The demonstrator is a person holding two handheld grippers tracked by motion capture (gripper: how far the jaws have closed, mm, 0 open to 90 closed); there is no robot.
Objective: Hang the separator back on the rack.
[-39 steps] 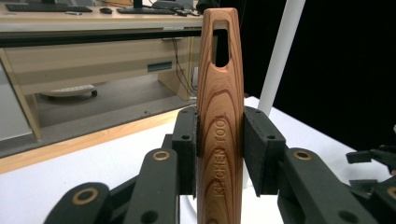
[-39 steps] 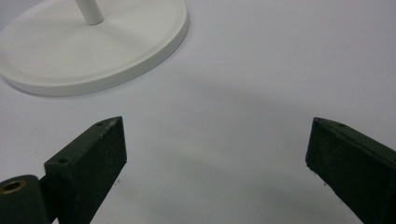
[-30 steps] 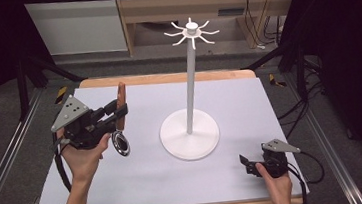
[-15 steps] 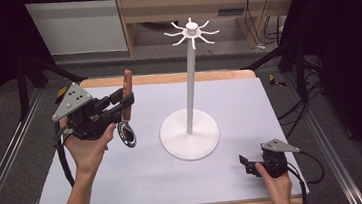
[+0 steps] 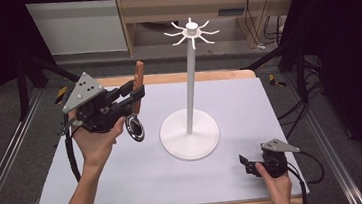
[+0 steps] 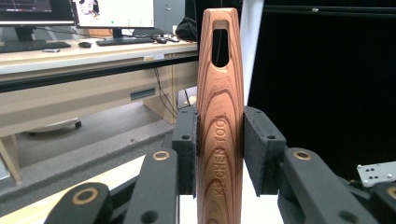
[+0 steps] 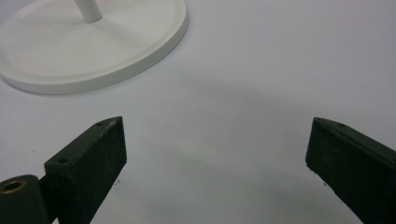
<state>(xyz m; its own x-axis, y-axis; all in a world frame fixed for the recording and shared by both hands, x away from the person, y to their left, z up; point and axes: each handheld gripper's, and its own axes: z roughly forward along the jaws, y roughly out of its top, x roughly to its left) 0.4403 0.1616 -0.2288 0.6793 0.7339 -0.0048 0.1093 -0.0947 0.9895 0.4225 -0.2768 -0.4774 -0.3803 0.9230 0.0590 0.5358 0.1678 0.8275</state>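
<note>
My left tool (image 5: 137,93), at the middle left of the high view, is clamped on the wooden handle (image 6: 219,121) of a kitchen utensil (image 5: 136,104). In the left gripper view this handle stands upright between the two pads and both press on it; it has a slot near its top and the words "KITCHEN TOOL" on the wood. The dark round head (image 5: 135,128) of the utensil hangs under the tool, above the counter (image 5: 126,177), left of the white stand (image 5: 190,131). My right tool (image 5: 246,163) is at the lower right, with its jaws wide apart and nothing between them, near the stand's base (image 7: 93,46). I see no containers.
</note>
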